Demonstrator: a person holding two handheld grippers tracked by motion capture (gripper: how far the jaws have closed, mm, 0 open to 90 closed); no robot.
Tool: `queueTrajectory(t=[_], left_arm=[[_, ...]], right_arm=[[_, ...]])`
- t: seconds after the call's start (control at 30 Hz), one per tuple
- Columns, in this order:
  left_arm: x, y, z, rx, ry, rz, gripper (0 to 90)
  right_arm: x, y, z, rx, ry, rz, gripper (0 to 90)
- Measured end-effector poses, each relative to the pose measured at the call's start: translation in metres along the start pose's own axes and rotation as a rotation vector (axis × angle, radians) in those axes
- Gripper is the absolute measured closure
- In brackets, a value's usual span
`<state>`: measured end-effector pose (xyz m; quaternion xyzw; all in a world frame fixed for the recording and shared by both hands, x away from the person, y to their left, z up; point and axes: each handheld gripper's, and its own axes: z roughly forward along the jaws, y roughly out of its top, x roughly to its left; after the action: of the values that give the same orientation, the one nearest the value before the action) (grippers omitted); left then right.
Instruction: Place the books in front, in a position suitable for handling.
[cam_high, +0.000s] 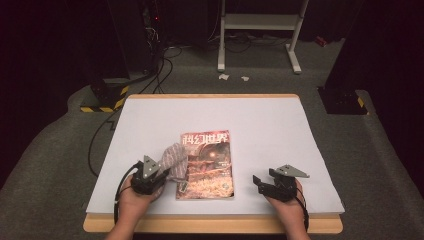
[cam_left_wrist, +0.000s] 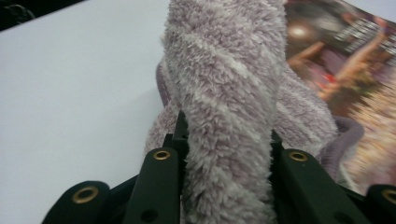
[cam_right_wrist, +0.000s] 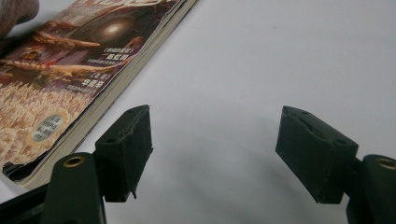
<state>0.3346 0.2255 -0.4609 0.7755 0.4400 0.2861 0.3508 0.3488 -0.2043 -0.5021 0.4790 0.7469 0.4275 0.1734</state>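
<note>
High view puts the left gripper at the near left of the white table, its jaws closed on a fuzzy grey-lilac cloth. From that gripper the cloth runs forward and slightly to the right, draping over the left edge of a magazine that lies flat just to the gripper's right. The left gripper view shows the hold close up: the cloth is bunched into a thick roll squeezed between the two black jaws, rising straight ahead of them (the pile has faint paler stripes), with the magazine cover beyond it to the right and bare table to the left.

On the other side of the magazine, well apart from the cloth, sits the right gripper. In the right gripper view its jaws stand wide apart with nothing between them, just plain table ahead. The magazine lies ahead and to the left of that gripper, its page edge close beside the left jaw, and a corner of the cloth peeks in at the far left.
</note>
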Motion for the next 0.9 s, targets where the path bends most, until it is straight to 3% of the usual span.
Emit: queueTrajectory(t=[0.17,0.27,0.37,0.7,0.9], left_arm=[[0.027,0.008,0.005,-0.005,0.028,-0.059,69.5],[0.043,0.009,0.013,0.012,0.037,-0.104,69.3],[0.056,0.009,0.022,0.037,0.058,-0.121,69.1],[0.074,0.001,0.049,0.140,0.128,-0.128,67.6],[0.077,-0.002,0.051,0.139,0.139,-0.152,62.8]], right_arm=[[0.000,0.000,0.000,0.003,0.000,0.001,26.3],[0.000,0.000,0.000,0.001,0.001,-0.001,26.6],[0.000,0.000,0.000,0.003,0.001,0.000,26.7],[-0.001,0.000,0.000,0.007,0.012,0.007,28.0],[0.000,0.000,0.001,0.006,0.012,-0.001,28.3]])
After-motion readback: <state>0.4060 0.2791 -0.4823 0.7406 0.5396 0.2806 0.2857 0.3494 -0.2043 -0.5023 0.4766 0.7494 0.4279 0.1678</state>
